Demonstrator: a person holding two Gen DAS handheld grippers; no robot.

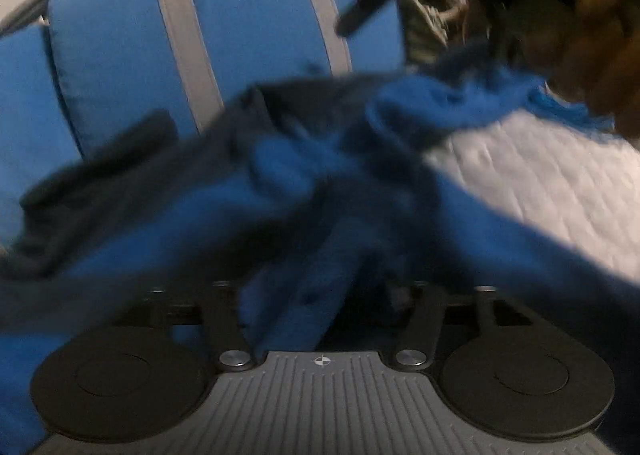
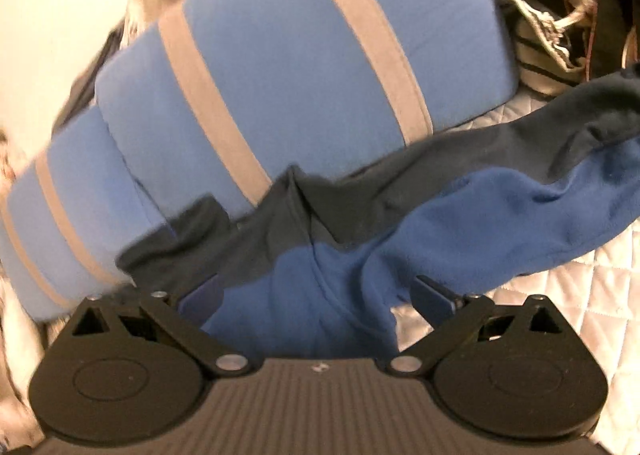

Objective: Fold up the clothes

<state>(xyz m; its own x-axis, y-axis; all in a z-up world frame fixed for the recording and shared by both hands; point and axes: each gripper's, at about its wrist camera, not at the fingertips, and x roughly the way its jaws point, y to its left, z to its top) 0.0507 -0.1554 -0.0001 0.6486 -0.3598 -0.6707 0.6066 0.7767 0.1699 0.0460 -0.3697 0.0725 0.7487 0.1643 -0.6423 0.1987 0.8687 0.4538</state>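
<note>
A blue fleece garment [image 2: 460, 223] with dark navy panels lies crumpled on the white quilted cover, in front of the blue pillows. My right gripper [image 2: 318, 293] stands wide open. Its blue-padded fingers [image 2: 200, 295] sit on either side of a fold of the garment without pressing on it. In the blurred left wrist view the same garment [image 1: 320, 183] is draped over my left gripper [image 1: 320, 287] and hides the fingertips. The linkage arms stand apart, with loose cloth hanging between them. A person's hand [image 1: 600, 35] and a black gripper finger [image 1: 360, 3] hover at the top right.
Two blue pillows with grey stripes [image 2: 300, 67] [image 1: 240, 15] lean behind the garment. The white quilted cover [image 1: 540, 183] [image 2: 560, 295] spreads out to the right. Bags and straps [image 2: 560, 15] pile up at the far right. A pale wall [image 2: 52, 3] is at the left.
</note>
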